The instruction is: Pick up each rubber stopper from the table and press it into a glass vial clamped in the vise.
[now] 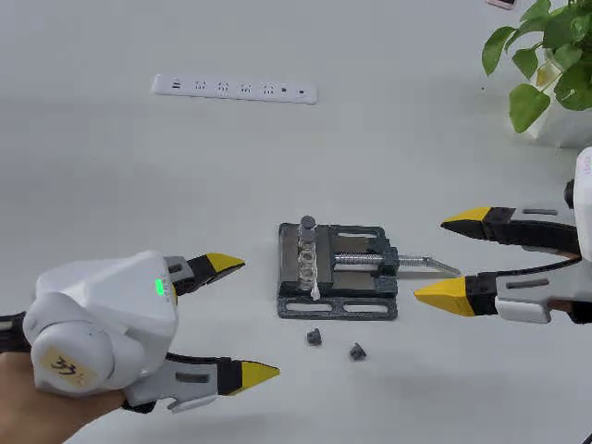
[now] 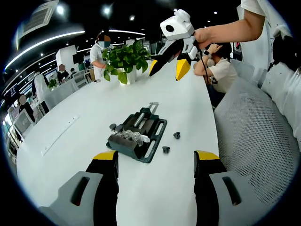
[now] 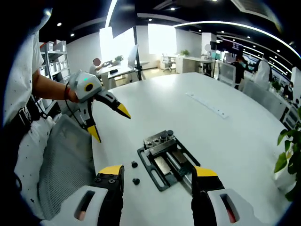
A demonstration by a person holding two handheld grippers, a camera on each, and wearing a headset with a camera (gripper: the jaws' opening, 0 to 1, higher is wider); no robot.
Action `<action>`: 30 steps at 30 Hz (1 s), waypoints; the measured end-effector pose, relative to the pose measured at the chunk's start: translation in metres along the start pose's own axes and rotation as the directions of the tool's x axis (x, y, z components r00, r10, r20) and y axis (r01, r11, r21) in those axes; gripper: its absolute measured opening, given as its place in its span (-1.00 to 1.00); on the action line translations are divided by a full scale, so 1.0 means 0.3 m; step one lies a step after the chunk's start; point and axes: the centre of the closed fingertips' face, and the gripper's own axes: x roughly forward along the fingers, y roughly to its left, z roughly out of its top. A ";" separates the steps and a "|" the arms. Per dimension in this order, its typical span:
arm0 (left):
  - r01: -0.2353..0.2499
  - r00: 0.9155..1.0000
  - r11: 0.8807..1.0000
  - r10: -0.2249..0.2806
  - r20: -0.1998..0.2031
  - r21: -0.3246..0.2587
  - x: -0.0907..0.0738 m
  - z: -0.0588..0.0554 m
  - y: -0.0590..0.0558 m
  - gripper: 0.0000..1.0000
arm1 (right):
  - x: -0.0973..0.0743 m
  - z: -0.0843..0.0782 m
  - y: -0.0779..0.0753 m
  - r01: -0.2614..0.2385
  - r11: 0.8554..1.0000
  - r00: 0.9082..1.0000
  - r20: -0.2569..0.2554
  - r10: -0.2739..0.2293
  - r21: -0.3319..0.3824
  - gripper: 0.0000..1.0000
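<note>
1. Head view, nearest me: my left claw (image 1: 259,318) hangs wide open and empty, ready to pick.
2. Two rubber stoppers (image 1: 314,338) lie loose just before the vise (image 1: 356,305), within easy reach.
3. The vials (image 1: 307,264) stand clamped upright for pressing; the far one looks already stoppered.
4. My right claw (image 1: 430,258), open and empty, waits beside the vise.

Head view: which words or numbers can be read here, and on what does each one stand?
"33", as it seems, handwritten on a sticker on the left gripper.
Marks on the power strip: too small to read.
</note>
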 end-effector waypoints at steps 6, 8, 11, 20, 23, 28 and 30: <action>0.044 0.997 0.999 -0.044 -0.063 0.006 0.045 -0.021 -0.027 0.06 | -0.038 -0.056 0.027 -0.005 1.000 0.998 0.058 0.004 0.019 0.28; 0.061 0.994 0.998 -0.060 -0.089 0.007 0.061 -0.032 -0.037 0.00 | -0.047 -0.067 0.043 -0.004 1.000 0.997 0.083 0.002 0.024 0.31; 0.074 0.991 0.997 -0.073 -0.112 0.002 0.087 -0.043 -0.045 -0.06 | -0.055 -0.097 0.062 -0.007 1.000 0.995 0.096 0.004 0.028 0.37; 0.127 0.974 0.992 -0.125 -0.188 -0.001 0.181 -0.099 -0.078 -0.31 | -0.083 -0.179 0.085 0.012 0.998 0.995 0.101 -0.019 0.064 0.37; 0.135 0.971 0.991 -0.132 -0.200 -0.003 0.206 -0.111 -0.078 -0.43 | -0.088 -0.182 0.091 0.020 0.997 0.994 0.106 -0.028 0.075 0.36; 0.148 0.962 0.989 -0.145 -0.232 -0.005 0.240 -0.132 -0.082 -0.50 | -0.096 -0.187 0.096 0.027 0.996 0.993 0.109 -0.037 0.088 0.35; 0.149 0.961 0.989 -0.147 -0.233 -0.006 0.251 -0.134 -0.081 -0.53 | -0.100 -0.187 0.094 0.030 0.995 0.993 0.114 -0.041 0.095 0.35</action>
